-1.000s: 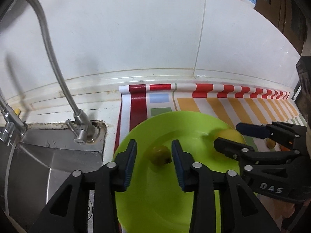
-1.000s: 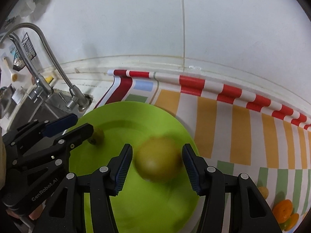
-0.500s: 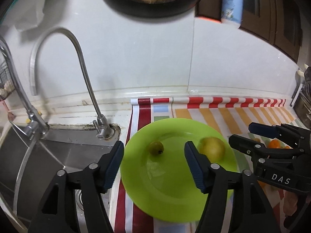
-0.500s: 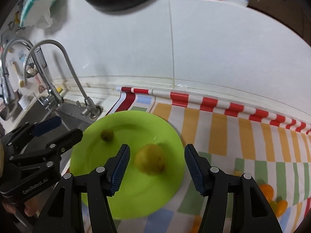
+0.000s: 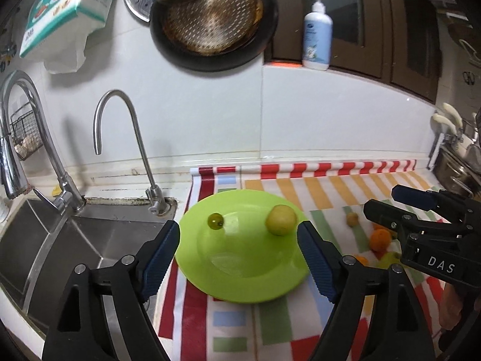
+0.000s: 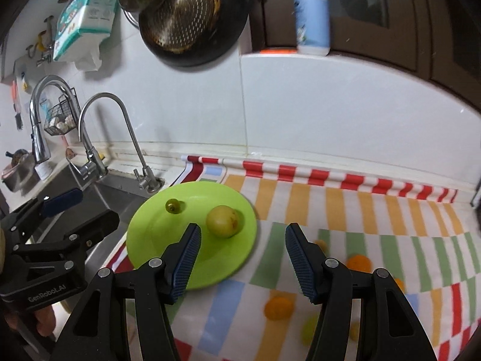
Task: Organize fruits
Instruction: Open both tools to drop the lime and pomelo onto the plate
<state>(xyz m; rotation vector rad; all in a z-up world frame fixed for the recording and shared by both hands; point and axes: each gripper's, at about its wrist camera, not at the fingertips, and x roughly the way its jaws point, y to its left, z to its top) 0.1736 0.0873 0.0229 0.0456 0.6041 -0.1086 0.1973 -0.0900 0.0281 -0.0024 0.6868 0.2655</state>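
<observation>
1. Right gripper (image 6: 242, 254): fingers (image 6: 186, 257) apart, nothing between them, held above the striped surface (image 6: 345, 210). Loose fruits lie nearest to it: an orange fruit (image 6: 278, 307) at about 5 o'clock below the finger gap, a second orange one (image 6: 357, 263) at 3 o'clock, and a greenish one (image 6: 309, 329) lower still (blurred; kind not readable).
2. Left gripper (image 5: 239, 255): fingers (image 5: 160, 255) spread wide and empty, straddling the green plate (image 5: 240, 282) from above. The loose fruits sit off at its 3 o'clock, so the right gripper is judged the nearer one for the next pick.
3. On the plate: a yellow-green round fruit (image 6: 223, 221) at 11 o'clock from the right finger gap, and a small green fruit (image 6: 173, 205) farther out toward 10 o'clock. Both are round (no long axis to align to).
4. Writing: "DAS" on the right gripper's body in the left wrist view; "GenRobot.AI" on the left gripper's body in the right wrist view.
5. Far: a faucet (image 5: 126, 147) at 11 o'clock, a pump bottle (image 5: 317, 34) at 1 o'clock with an unreadable label, and a printed tissue pack (image 5: 64, 9) at 10 o'clock.
</observation>
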